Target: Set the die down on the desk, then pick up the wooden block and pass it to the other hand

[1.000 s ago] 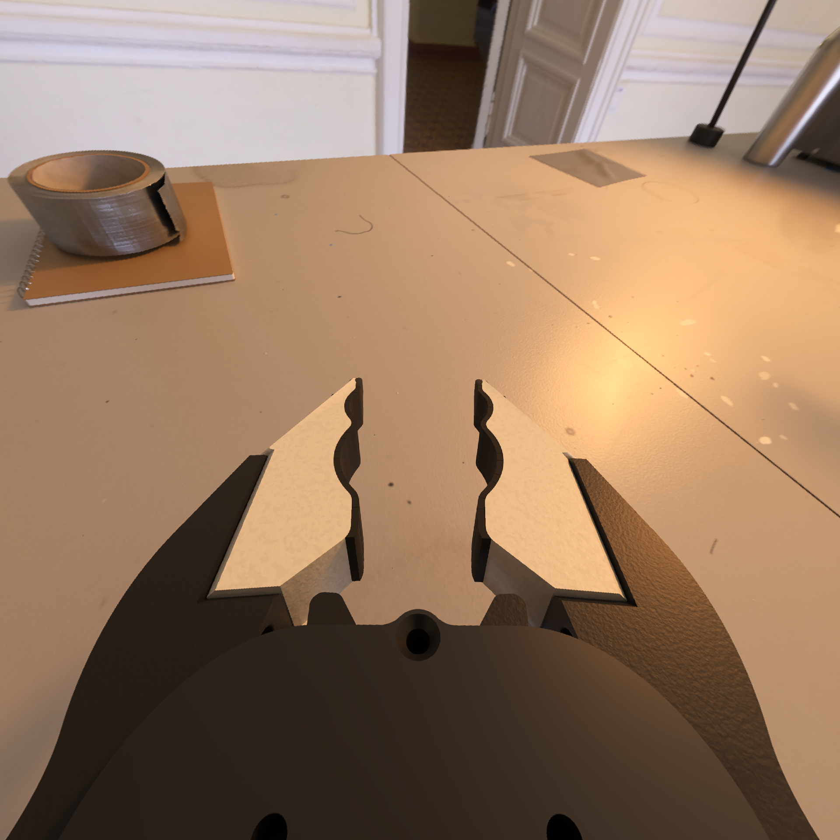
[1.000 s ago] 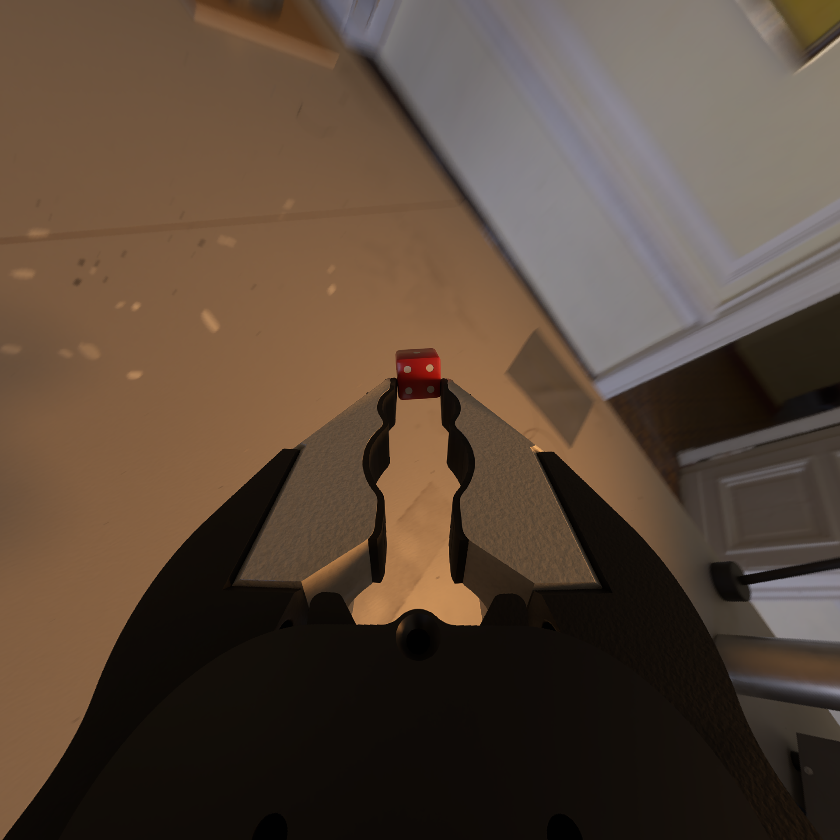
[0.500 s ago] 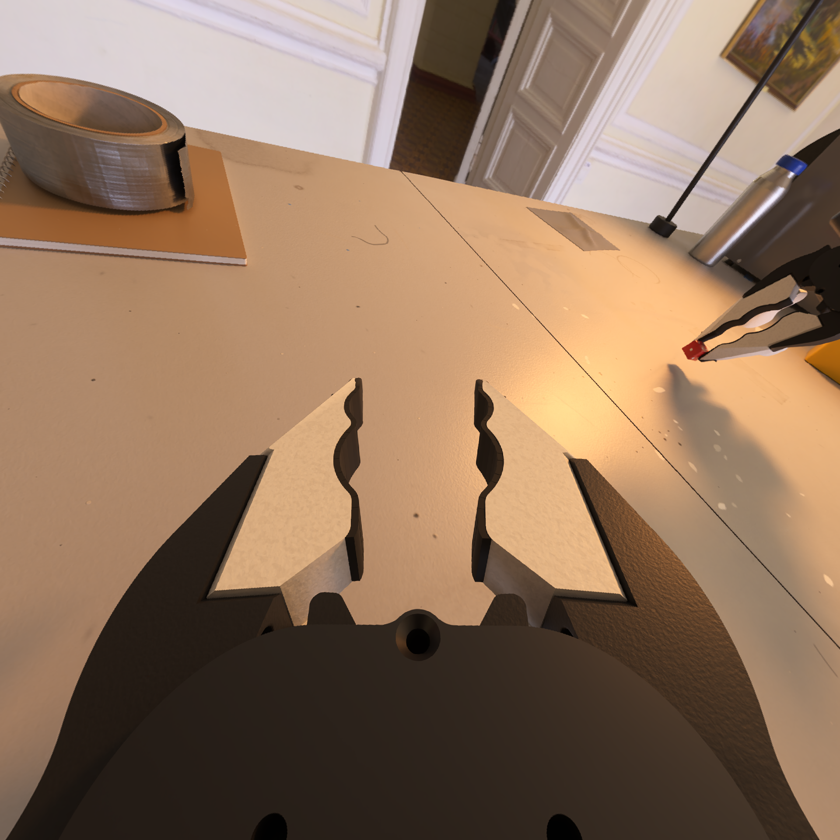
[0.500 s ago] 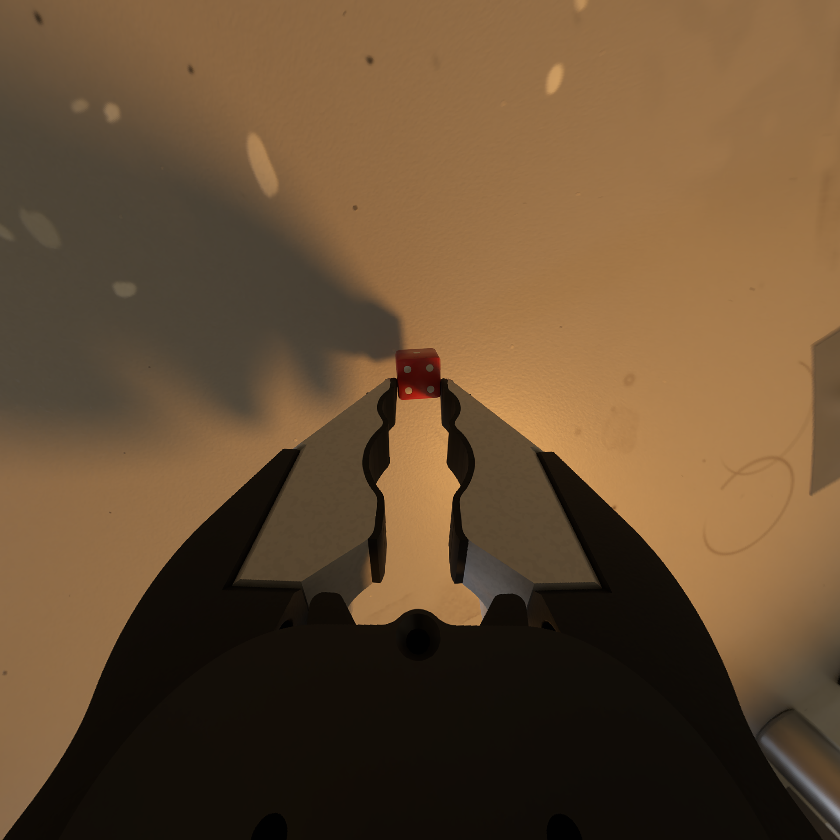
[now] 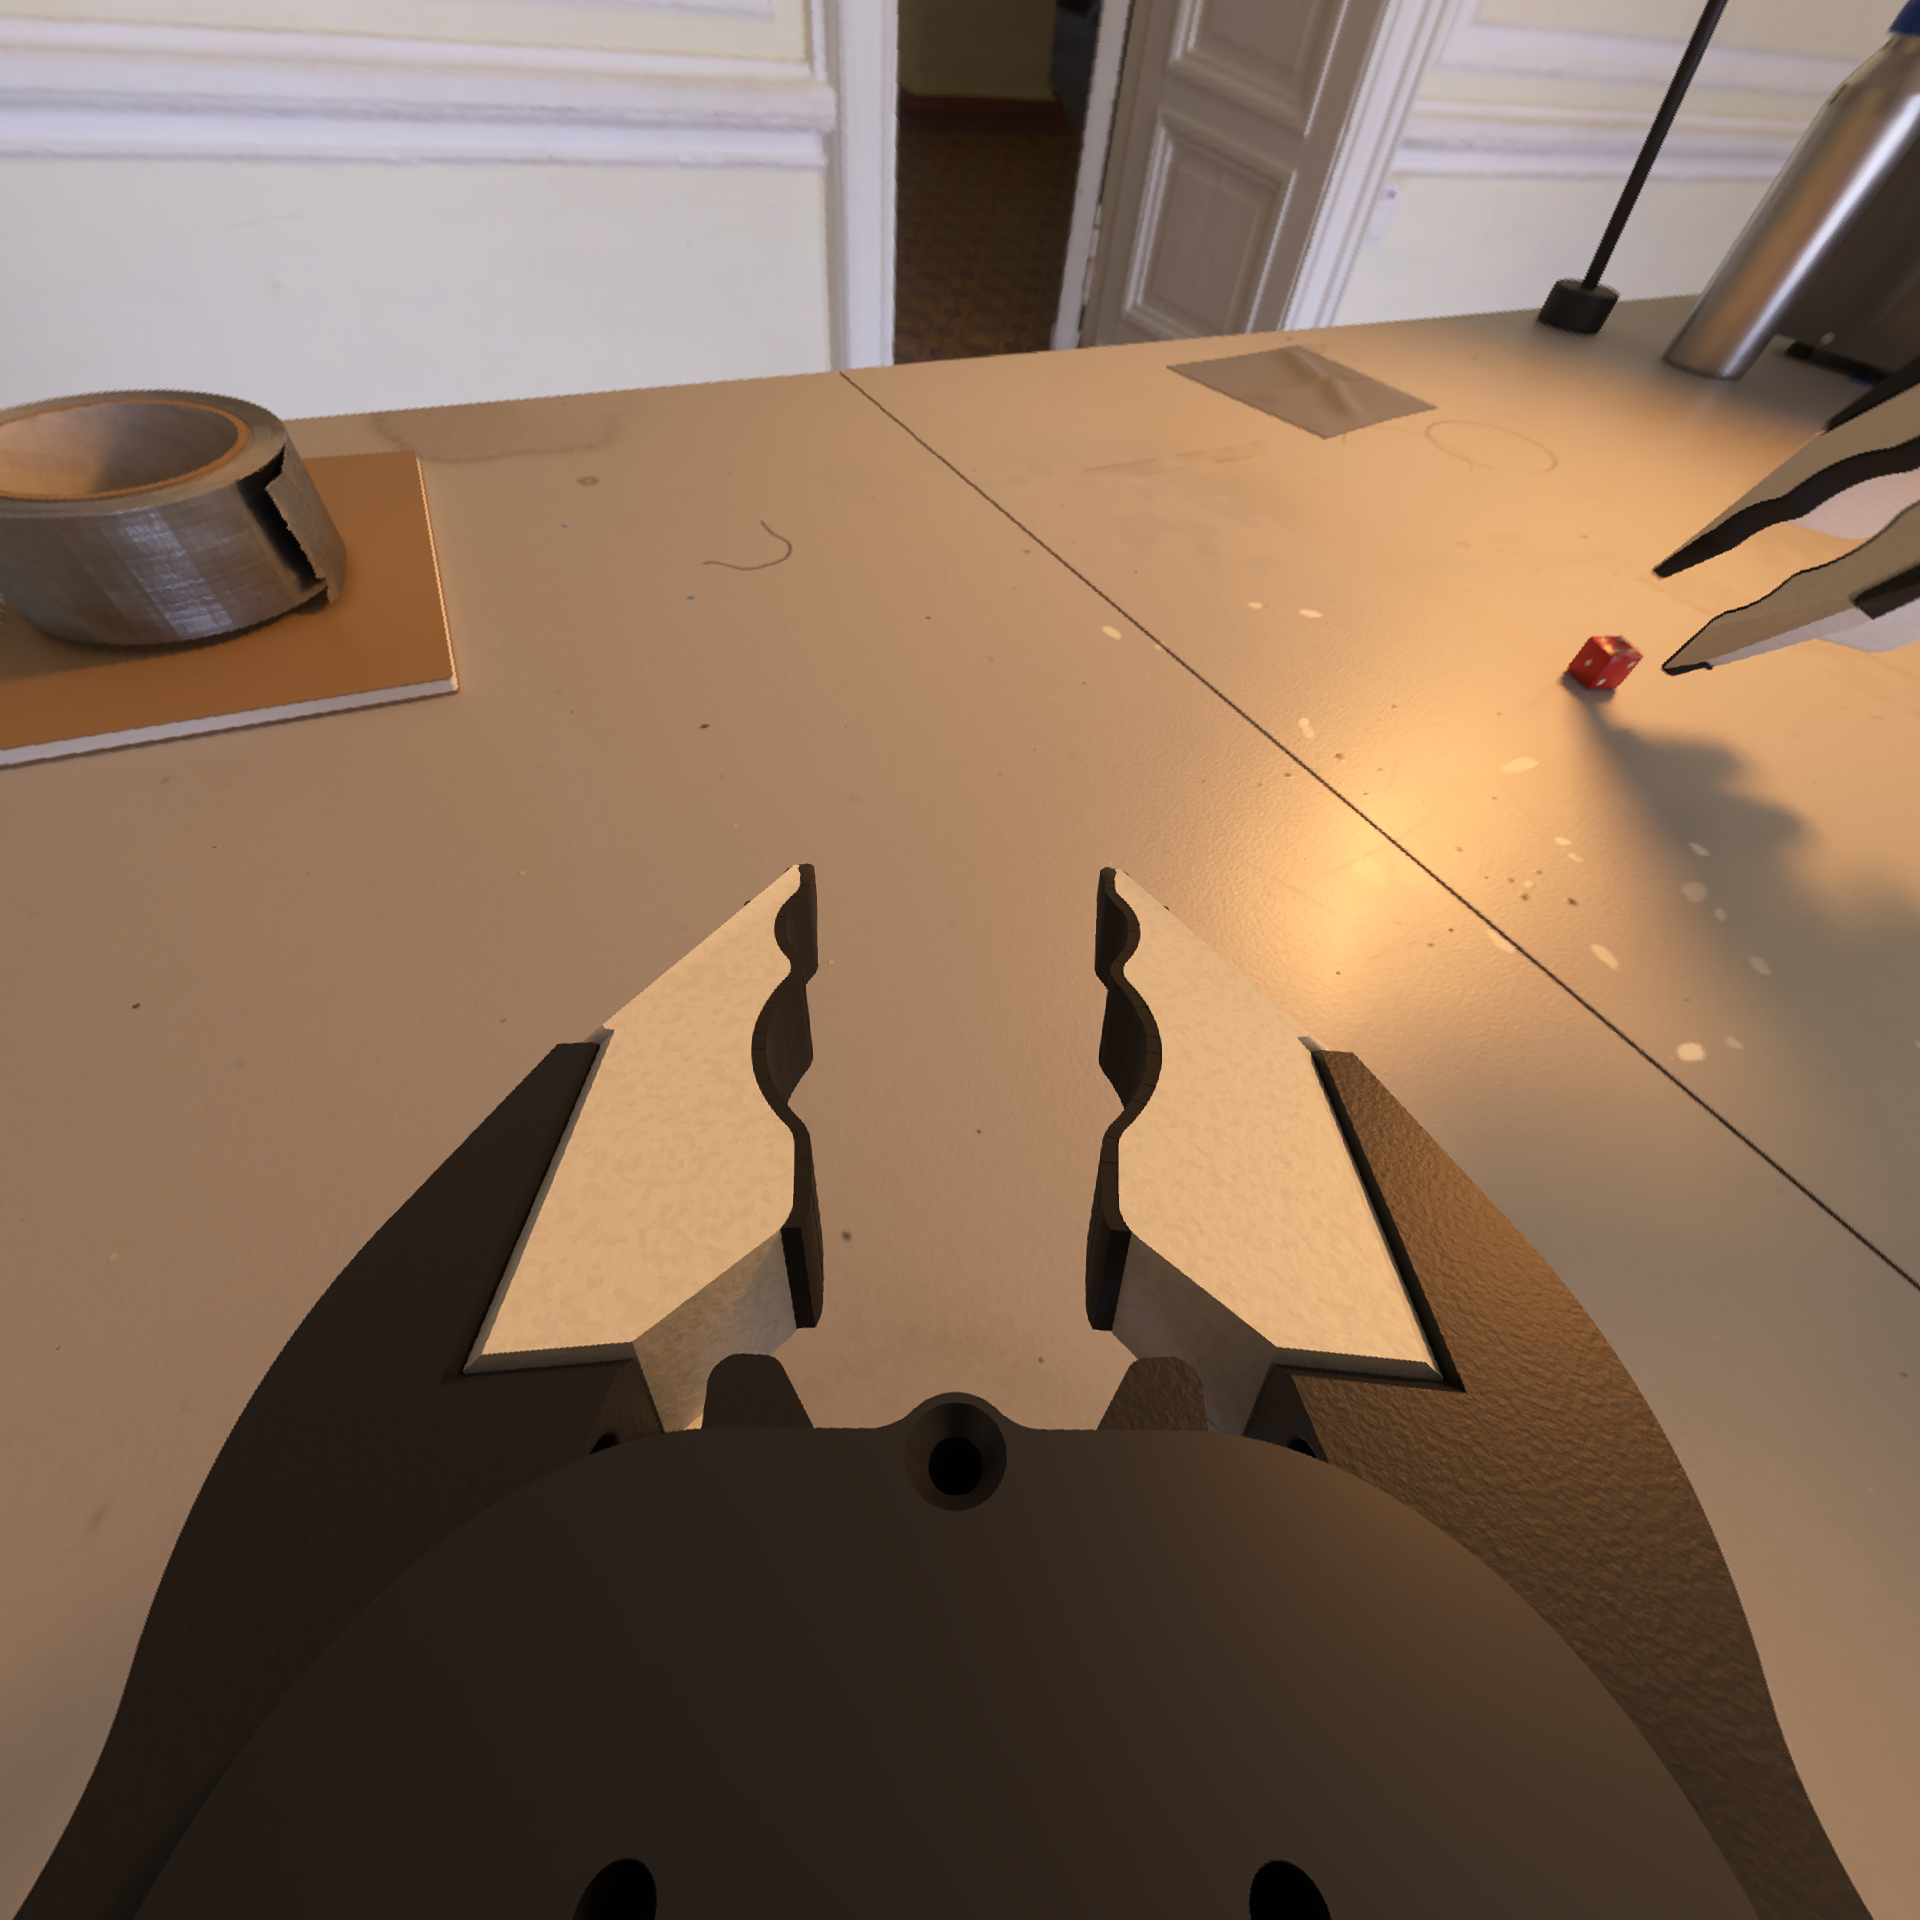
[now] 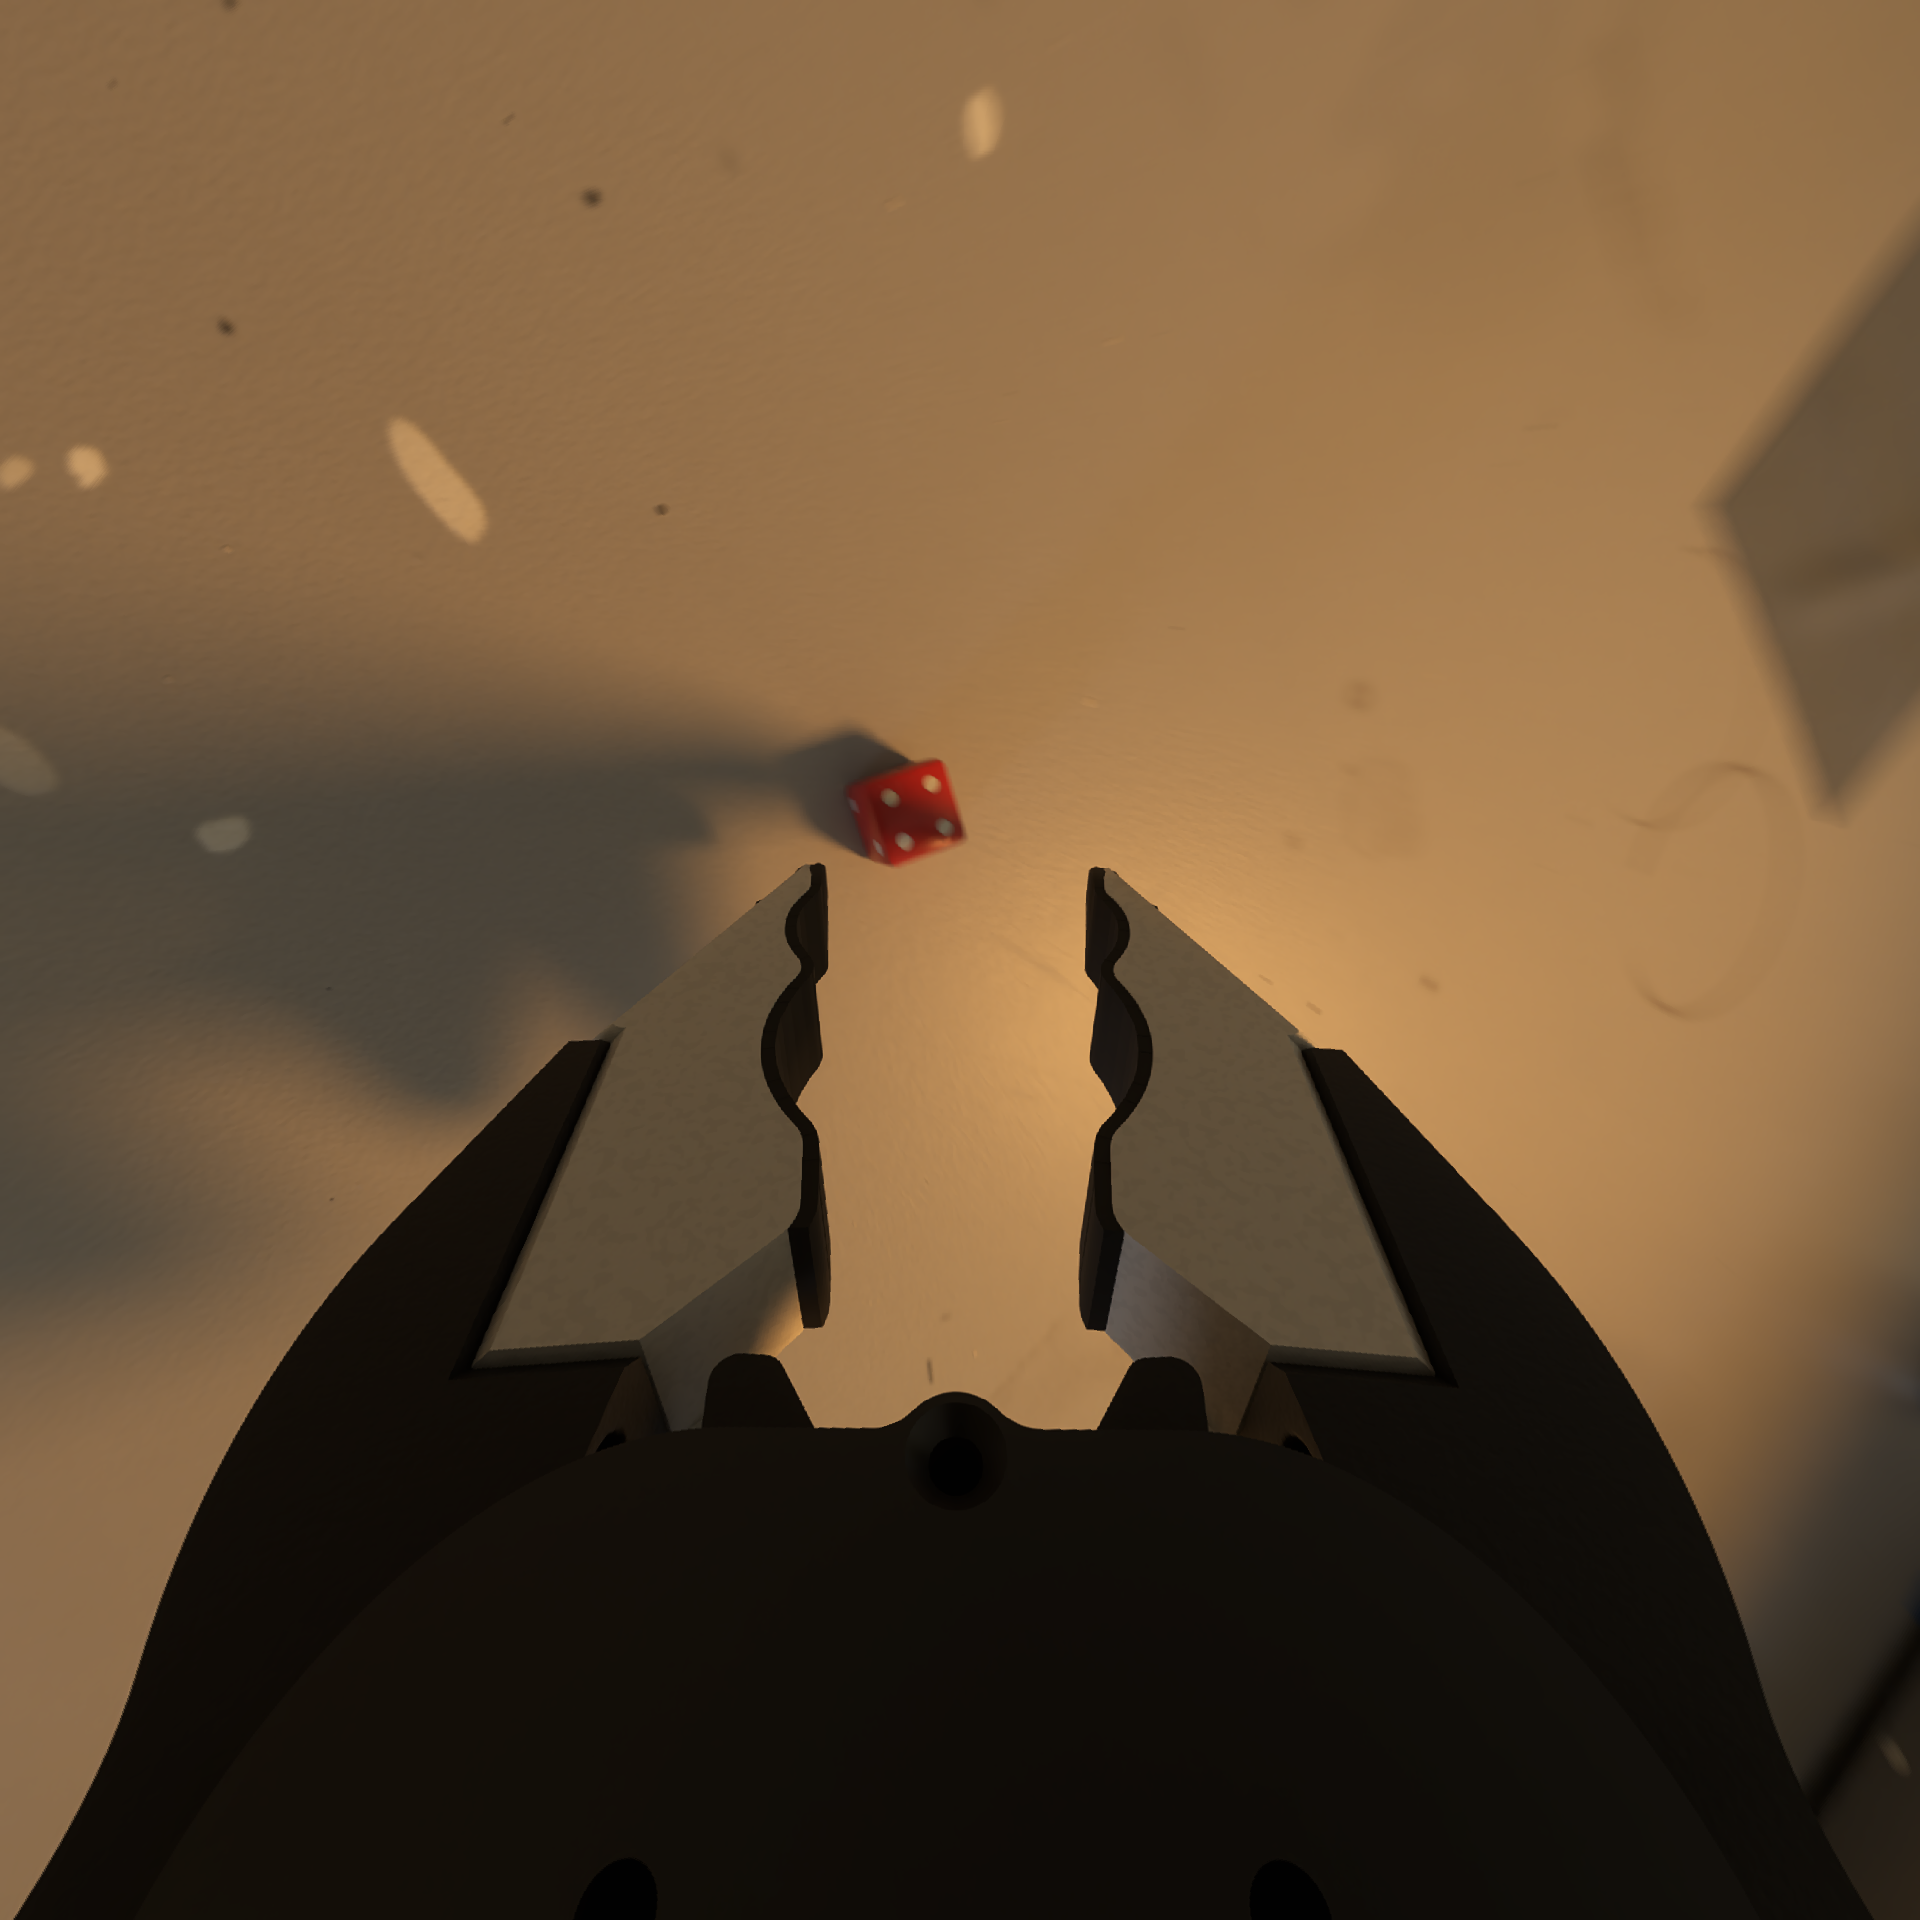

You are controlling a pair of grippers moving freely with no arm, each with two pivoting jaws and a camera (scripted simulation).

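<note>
1. The die (image 6: 906, 810) lies on the tabletop (image 6: 1039, 312), just beyond the right tool (image 6: 956, 871), whose jaws stand apart with nothing between them. It touches neither fingertip, and in the left wrist view one corner looks tipped up, though from there I cannot be sure it sits flat.

2. The risk nearest to hand: the right tool's lower fingertip is just beside the die (image 5: 1604, 662). If the tool swings sideways as it pulls away rather than lifting clear, I expect it would clip the die and send it rolling.

3. A die that small is light and rolls easily. A nudge could carry it toward the seam (image 5: 1143, 623) or off the tabletop's edge.

4. The left tool (image 5: 956, 871) hovers over bare tabletop, jaws apart and empty, well away from the die.

5. The wooden block shows in neither view. Whichever tool goes for it must first find it, and a blind sweep could knock the tape roll (image 5: 156, 520) on its brown pad (image 5: 343, 644) or the metal bottle (image 5: 1808, 208) at the far right.

6. The handover comes later. With the two tools well apart, a poor meeting angle could drop the block.
</note>
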